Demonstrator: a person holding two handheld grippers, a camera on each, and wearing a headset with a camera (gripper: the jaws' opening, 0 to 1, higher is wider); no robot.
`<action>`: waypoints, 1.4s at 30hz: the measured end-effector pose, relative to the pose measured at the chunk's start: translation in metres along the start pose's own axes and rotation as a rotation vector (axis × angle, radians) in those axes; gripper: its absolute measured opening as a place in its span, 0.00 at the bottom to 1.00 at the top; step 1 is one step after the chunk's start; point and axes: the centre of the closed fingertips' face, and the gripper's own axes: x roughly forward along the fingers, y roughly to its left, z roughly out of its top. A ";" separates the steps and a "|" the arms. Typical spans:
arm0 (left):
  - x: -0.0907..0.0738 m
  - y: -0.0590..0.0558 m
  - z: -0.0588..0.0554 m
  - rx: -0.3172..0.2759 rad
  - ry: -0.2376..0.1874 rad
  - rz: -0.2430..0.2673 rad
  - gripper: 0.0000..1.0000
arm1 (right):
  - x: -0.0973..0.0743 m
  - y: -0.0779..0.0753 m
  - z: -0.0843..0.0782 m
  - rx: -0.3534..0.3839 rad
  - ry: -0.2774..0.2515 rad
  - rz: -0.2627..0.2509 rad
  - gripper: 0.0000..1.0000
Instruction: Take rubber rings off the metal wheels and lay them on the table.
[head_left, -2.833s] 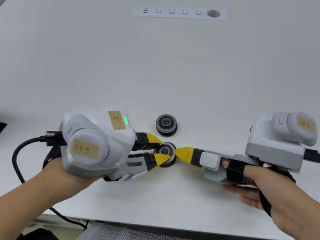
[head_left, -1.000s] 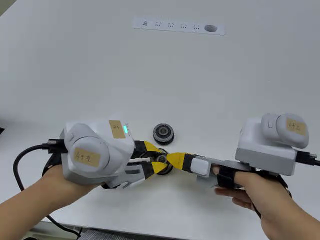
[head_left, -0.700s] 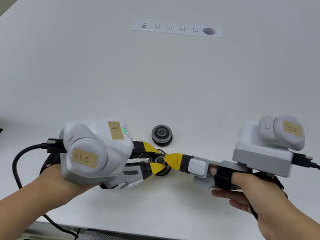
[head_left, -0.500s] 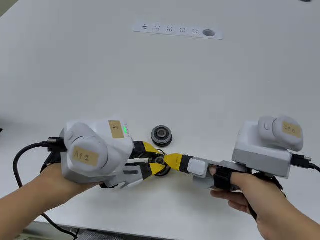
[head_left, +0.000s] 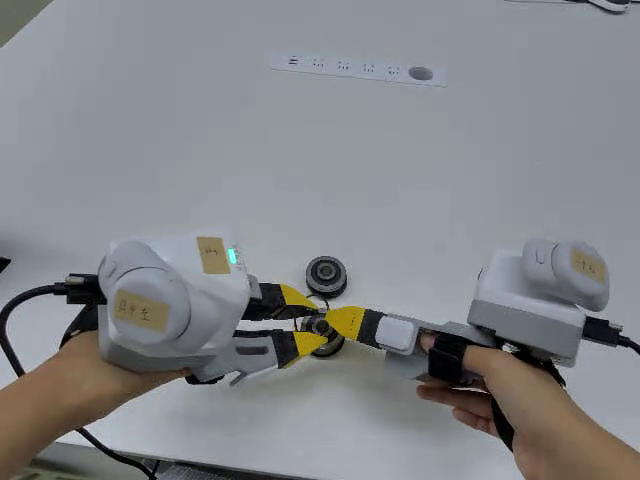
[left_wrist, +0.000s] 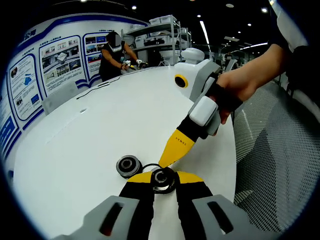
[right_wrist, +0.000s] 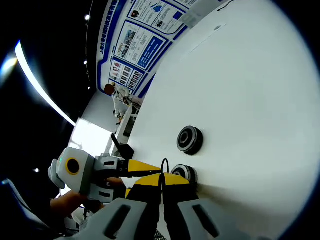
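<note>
**benchrat:** Ring (right_wrist: 164, 160) question: where is it sitting, and what's gripping what?

**torx_tom:** It's sticking up as a thin black loop just beside the wheel (right_wrist: 185, 174). By the look of it it's half peeled and not lying on the table (head_left: 450, 200) yet. The right gripper (right_wrist: 161, 181) is pinching it, jaws pressed together with only that thin strand between the tips. The left gripper (left_wrist: 165, 178) is clamping the wheel itself, yellow tips closing on either side of it, near the table's front edge. The other wheel (head_left: 326, 274) is sitting just behind, apart from both grippers. I can't tell whether that one is wearing a ring.

**benchrat:** How's that rubber going to behave, you reckon?

**torx_tom:** I'm guessing it's light, soft and stretchy, so it's probably going to snap back or slip out of smooth tips if the pinch is shallow. The wheel is looking stiff and heavy for its size, so I'd be bracing it by the rim, like the left one is doing. I'd be taking the ring on the free loop, well inside the tips, and rolling it sideways off the rim rather than yanking straight.
</note>
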 end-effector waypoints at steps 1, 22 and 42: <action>-0.002 0.000 0.002 -0.006 -0.011 0.004 0.17 | 0.000 0.002 0.000 0.003 -0.002 0.007 0.02; -0.006 0.019 0.008 -0.073 -0.048 0.065 0.30 | -0.055 -0.055 0.037 0.078 -0.204 -0.202 0.02; -0.004 0.014 0.007 -0.099 -0.067 0.051 0.29 | -0.076 -0.089 0.031 0.005 -0.206 -0.400 0.03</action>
